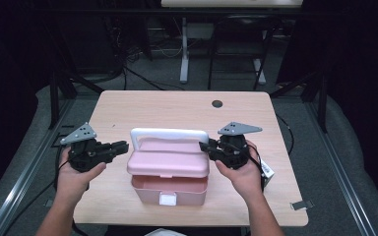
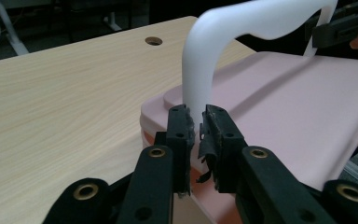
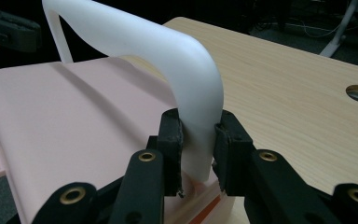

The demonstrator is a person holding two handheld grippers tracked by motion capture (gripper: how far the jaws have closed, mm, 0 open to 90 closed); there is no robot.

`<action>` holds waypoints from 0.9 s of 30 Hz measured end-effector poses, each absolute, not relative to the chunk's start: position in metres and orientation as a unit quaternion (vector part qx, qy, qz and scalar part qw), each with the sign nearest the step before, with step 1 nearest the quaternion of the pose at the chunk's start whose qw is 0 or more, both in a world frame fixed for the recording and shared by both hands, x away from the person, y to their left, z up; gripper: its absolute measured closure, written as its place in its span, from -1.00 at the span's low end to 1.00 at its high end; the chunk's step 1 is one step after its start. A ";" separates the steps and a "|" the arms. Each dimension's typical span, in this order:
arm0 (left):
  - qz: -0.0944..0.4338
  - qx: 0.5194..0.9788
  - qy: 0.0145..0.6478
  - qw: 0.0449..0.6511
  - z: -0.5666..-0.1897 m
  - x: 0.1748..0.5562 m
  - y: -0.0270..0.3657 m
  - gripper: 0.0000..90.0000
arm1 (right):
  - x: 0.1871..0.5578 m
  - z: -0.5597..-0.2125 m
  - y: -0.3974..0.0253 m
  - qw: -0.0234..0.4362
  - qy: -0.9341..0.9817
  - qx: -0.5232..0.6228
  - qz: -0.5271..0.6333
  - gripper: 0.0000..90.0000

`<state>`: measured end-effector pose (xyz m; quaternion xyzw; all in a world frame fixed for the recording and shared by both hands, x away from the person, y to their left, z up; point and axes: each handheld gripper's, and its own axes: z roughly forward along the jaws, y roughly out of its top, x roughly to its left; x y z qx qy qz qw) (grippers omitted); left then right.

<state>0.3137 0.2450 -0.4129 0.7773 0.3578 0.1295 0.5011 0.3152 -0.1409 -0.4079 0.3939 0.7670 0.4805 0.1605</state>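
in the left gripper view, the two black jaws of the left gripper (image 2: 196,122) are closed on the left leg of the white handle (image 2: 256,21), just above the place where this leg meets the pink lid (image 2: 298,102). the pads press the leg from both sides, and some torn black padding hangs down from the right jaw. in the right gripper view, the jaws of the right gripper (image 3: 196,135) are clamped on the other leg of the same handle, which is thicker here and fills the gap between the pads completely.

the handle stands upright and arches over the lid from one side to the other. it belongs to a pink box (image 1: 169,169), which sits on the near middle part of the light wooden table (image 1: 177,105). the lid is shut, and a small white latch (image 1: 168,198) is on the near wall of the box. in the high view the left gripper is at the left end of the box and the right gripper is at the right end, each one held in a hand that comes from the near edge.

outside the box, a round cable hole (image 1: 217,103) is in the far part of the table, a little to the right. a small metal clip (image 1: 301,205) lies at the near right corner of the table.
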 end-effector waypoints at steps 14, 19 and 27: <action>0.108 0.794 0.366 0.473 -0.428 0.304 0.244 0.99 | 0.323 -0.401 -0.144 0.140 0.767 0.389 0.491 0.63; 0.102 0.797 0.364 0.471 -0.429 0.298 0.244 0.99 | 0.327 -0.402 -0.145 0.135 0.768 0.389 0.491 0.63; 0.096 0.805 0.363 0.460 -0.433 0.295 0.242 1.00 | 0.333 -0.402 -0.145 0.134 0.771 0.388 0.487 0.63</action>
